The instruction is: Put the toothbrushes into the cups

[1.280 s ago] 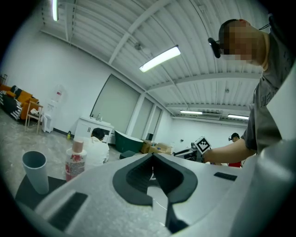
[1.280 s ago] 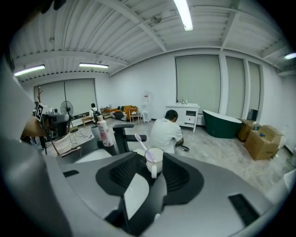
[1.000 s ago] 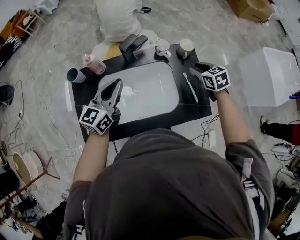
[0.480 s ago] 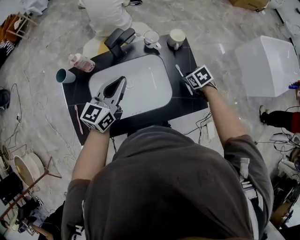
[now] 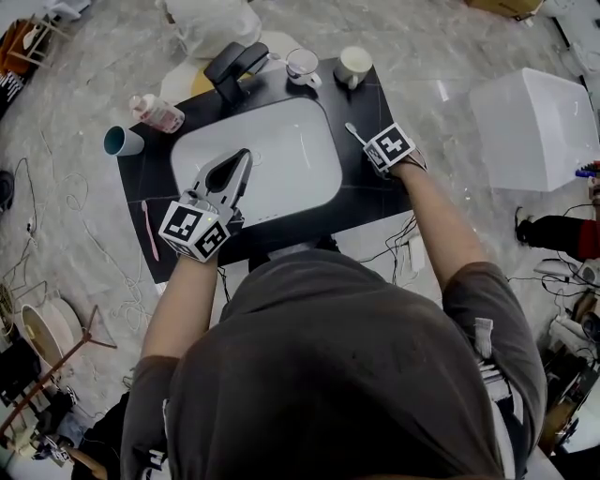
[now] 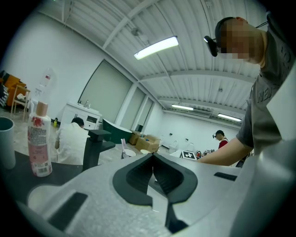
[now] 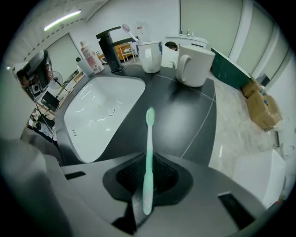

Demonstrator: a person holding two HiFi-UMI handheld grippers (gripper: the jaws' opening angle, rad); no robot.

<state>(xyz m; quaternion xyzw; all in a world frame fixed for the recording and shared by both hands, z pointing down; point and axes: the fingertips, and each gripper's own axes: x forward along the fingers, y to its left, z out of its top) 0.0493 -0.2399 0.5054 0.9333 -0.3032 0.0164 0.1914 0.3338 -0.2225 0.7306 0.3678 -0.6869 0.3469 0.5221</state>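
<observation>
A green toothbrush (image 7: 149, 152) lies on the black counter (image 5: 366, 192) right of the white sink (image 5: 281, 159); only its head (image 5: 349, 128) shows in the head view. My right gripper (image 7: 147, 159) points down over it. Its jaws have just been closing and now press on the handle. My left gripper (image 5: 244, 156) hangs shut and empty over the sink's left part. A pink toothbrush (image 5: 148, 230) lies at the counter's left edge. A teal cup (image 5: 122, 141), a glass cup (image 7: 150, 56) holding a toothbrush, and a white mug (image 7: 194, 65) stand on the counter.
A black faucet (image 5: 234, 66) stands behind the sink, with a pink-labelled bottle (image 5: 157, 112) to its left. A white box (image 5: 530, 127) sits on the floor to the right. A person in white (image 5: 206, 19) crouches beyond the counter. Cables trail on the floor at the left.
My right gripper has come down over the green toothbrush, covering most of it. My left gripper has shifted slightly over the sink. The pink toothbrush has come into view.
</observation>
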